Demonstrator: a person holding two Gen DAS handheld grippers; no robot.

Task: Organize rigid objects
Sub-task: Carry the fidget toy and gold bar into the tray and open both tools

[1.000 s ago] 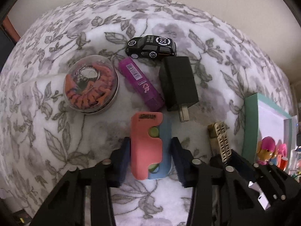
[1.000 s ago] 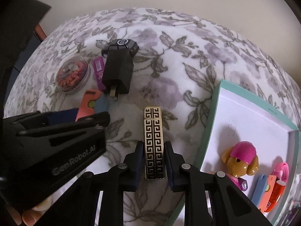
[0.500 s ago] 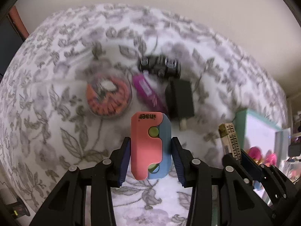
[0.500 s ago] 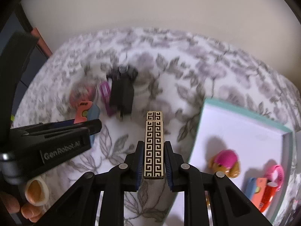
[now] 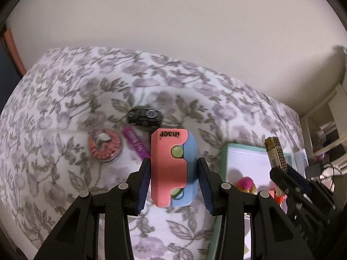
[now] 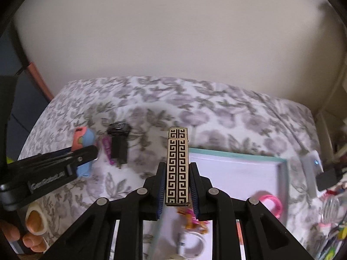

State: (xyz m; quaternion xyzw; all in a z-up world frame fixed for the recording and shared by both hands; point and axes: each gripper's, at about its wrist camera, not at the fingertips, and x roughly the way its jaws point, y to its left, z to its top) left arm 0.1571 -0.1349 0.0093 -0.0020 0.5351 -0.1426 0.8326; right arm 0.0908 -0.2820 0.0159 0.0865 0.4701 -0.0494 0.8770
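My left gripper (image 5: 174, 181) is shut on a pink and blue flat toy (image 5: 171, 166), lifted clear of the floral bedspread (image 5: 54, 130). The right gripper (image 6: 177, 186) is shut on a slim gold lighter with a black key pattern (image 6: 177, 166), held above the near edge of the teal-rimmed white box (image 6: 282, 162). In the left wrist view the same lighter (image 5: 276, 153) shows at the right over the box (image 5: 225, 151). The left gripper with the pink and blue toy (image 6: 83, 140) shows at the left of the right wrist view.
On the bedspread lie a black toy car (image 5: 144, 117), a purple stick (image 5: 135, 144), a round clear case with orange contents (image 5: 106, 145) and a black charger (image 6: 118, 149). The box holds a pink-capped dog figure (image 5: 246, 184) and a pink ring (image 6: 270, 203). A hand (image 6: 32, 218) shows low left.
Both grippers have risen with their objects off the bedspread. The bed objects look smaller and farther, more wall shows, and the lighter now hangs over the box edge.
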